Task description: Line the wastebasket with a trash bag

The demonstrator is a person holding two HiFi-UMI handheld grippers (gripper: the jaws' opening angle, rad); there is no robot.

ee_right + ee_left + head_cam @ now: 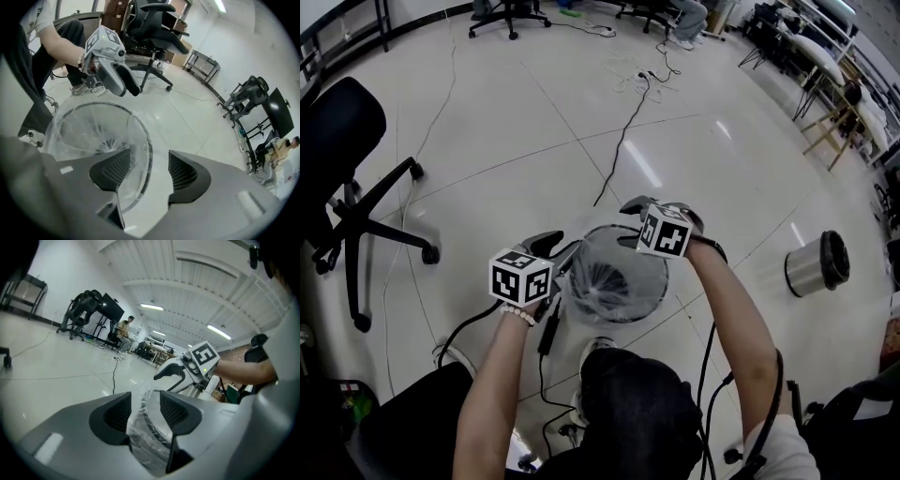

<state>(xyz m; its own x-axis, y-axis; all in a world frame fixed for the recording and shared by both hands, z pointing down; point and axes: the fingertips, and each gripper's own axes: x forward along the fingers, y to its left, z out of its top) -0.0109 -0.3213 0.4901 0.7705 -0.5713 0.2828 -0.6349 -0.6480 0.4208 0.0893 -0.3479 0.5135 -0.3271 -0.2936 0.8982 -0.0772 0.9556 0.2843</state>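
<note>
At the wastebasket rim, we hold the left gripper at nine o'clock, jaws apart around trash bag film, and the right gripper at one o'clock, jaws spread wide.

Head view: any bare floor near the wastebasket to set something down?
Bare tiles between the wastebasket and the metal bin, and beyond it, left of the black cable. Crowded on the person's side: cables.
</note>
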